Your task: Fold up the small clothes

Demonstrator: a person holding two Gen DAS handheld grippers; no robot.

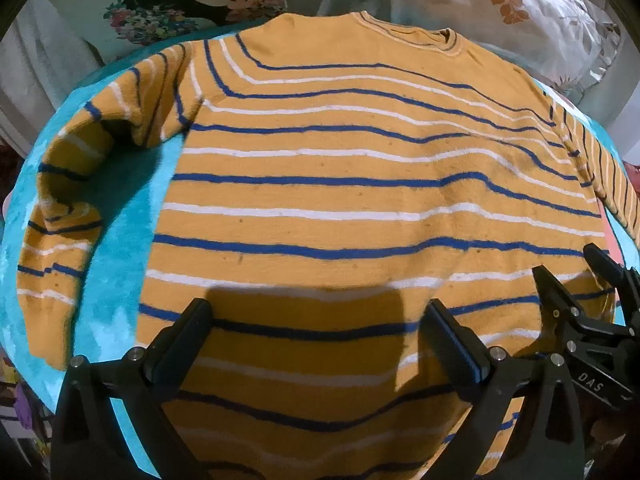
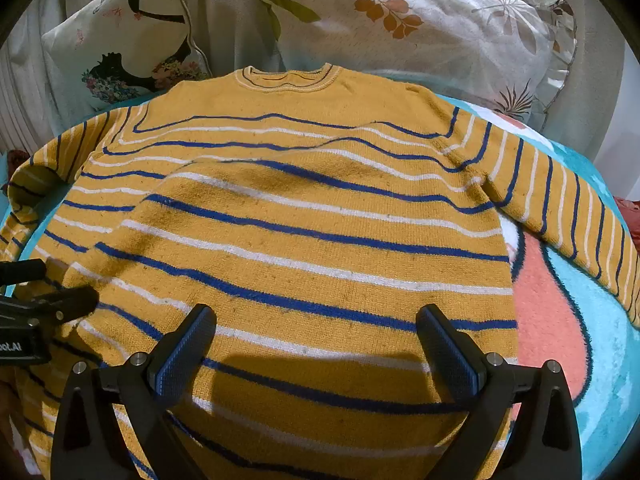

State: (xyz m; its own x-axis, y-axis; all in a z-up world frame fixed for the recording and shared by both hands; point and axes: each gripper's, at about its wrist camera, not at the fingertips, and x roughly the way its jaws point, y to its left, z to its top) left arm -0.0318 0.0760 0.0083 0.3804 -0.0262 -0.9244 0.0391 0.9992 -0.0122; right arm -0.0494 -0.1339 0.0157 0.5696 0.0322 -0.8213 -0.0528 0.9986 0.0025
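Turquoise plush blanket [image 2: 600, 360], with a coral-pink patch [image 2: 544, 320] outlined in dark blue and some white areas. Behind it, two white cushions: one printed with a black figure and flower cluster [image 2: 128, 40], one frilled, printed with orange and green leaves [image 2: 400, 20]. Pale pleated fabric [image 2: 24, 92] at far left. Warm overhead light casting hard shadows.
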